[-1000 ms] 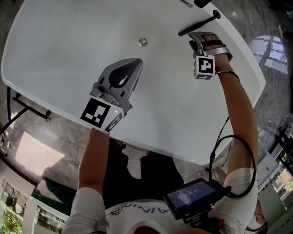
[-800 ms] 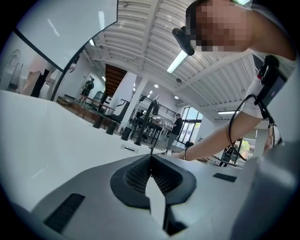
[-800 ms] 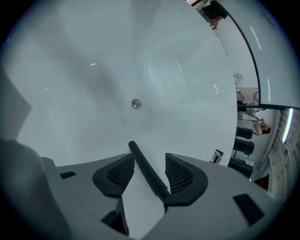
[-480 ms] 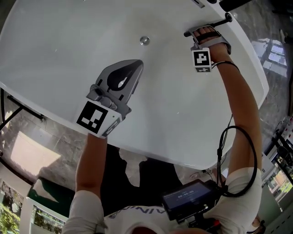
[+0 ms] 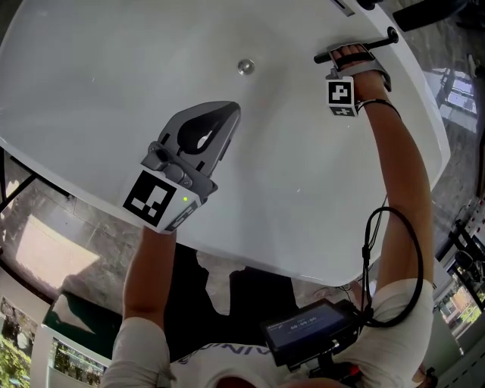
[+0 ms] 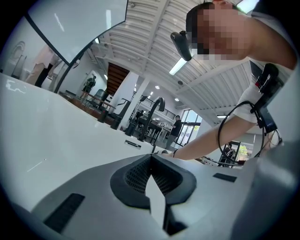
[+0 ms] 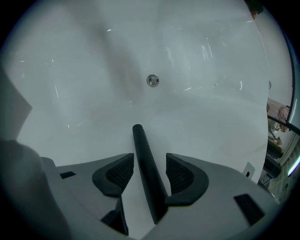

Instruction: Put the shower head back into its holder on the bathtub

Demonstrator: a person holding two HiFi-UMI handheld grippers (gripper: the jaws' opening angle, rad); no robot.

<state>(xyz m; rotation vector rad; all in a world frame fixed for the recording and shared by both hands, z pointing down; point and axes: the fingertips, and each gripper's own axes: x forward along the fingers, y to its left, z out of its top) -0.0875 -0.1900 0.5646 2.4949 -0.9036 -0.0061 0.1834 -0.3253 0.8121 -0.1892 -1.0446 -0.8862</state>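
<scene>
The black shower head (image 5: 379,39) is a slim wand lying across the white bathtub's (image 5: 114,91) far right rim. My right gripper (image 5: 350,53) reaches down onto it. In the right gripper view the wand (image 7: 143,154) runs between the two pads with a gap on each side near the tips. Its lower part leans on the right jaw. The jaws have just been opening and stand open around it. My left gripper (image 5: 232,111) hovers over the middle of the tub, shut and empty, its tips (image 6: 151,157) meeting.
The round metal drain (image 5: 245,67) sits in the tub floor between the two grippers and also shows as a drain (image 7: 152,80) ahead of the right jaws. Dark fittings (image 5: 367,4) stand at the far rim. A screen unit (image 5: 307,333) with a cable hangs at the person's waist.
The right gripper and the wand have shifted right, toward the tub's far rim, and the gripper has rolled. The left gripper keeps much the same place over the tub.
</scene>
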